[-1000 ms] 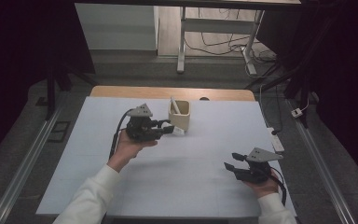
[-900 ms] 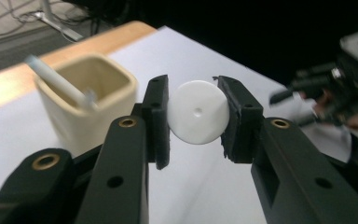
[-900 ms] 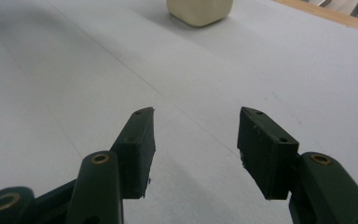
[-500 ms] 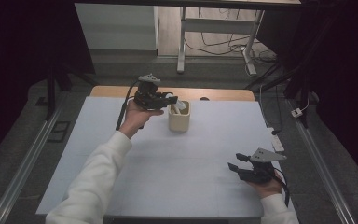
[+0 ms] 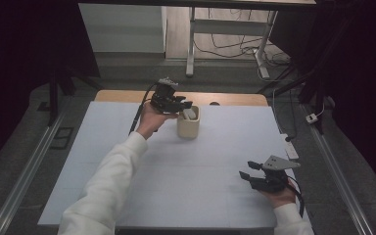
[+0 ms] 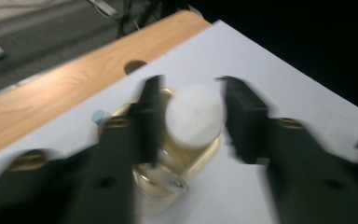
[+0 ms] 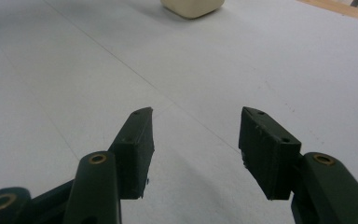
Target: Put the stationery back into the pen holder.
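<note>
White sheeting covered the worktop (image 5: pixel 176 186), with a bare wooden strip along its far edge. Near that strip stood a small cream square-sided holder (image 5: pixel 188 126). A white round-topped cylinder (image 6: pixel 195 114) stood in the holder. The left gripper (image 5: pixel 182 104) hovered just above the holder; its jaws had just been opening and flanked the cylinder without pressing it. To finish the drop well, I judged, that gripper should lift straight up off the holder so neither jaw tipped it. Well apart from the holder, the right gripper (image 7: pixel 193 154) rested half-wide, holding nothing.
</note>
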Tool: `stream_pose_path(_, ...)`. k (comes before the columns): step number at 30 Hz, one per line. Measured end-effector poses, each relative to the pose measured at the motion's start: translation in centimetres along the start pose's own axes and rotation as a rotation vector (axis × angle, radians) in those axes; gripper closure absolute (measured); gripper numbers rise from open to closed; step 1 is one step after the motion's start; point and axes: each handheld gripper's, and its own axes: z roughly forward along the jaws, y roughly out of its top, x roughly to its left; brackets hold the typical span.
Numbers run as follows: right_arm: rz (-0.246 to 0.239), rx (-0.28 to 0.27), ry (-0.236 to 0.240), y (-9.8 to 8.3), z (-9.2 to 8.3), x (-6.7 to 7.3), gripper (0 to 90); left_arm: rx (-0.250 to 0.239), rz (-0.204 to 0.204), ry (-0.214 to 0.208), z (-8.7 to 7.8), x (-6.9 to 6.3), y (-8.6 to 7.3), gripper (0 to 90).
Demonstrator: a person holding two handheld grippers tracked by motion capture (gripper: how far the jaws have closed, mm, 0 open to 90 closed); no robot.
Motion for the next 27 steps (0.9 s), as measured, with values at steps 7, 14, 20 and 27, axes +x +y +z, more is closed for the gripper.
stream_pose_path(7, 0.002, -0.004, -0.005, -0.1, 0.0, -0.2, 44.8, -0.029, 0.043, 0.009, -2.7, -0.8, -2.7, 31.7)
stream_pose_path(14, -0.016, 0.01, -0.025, -0.1, 0.0, -0.1, 44.8, -0.02, 0.08, 0.062, -6.3, -1.1, -7.9, 31.7)
stream_pose_path(20, -0.012, 0.004, -0.025, -0.2, 0.1, -0.2, 44.7, -0.035, 0.06, 0.06, -9.5, -1.6, -12.6, 32.6)
stream_pose_path(27, -0.014, 0.018, -0.023, -0.3, 0.4, -0.2, 43.9, -0.003, 0.066, 0.083, -11.5, -2.8, -17.4, 32.7)
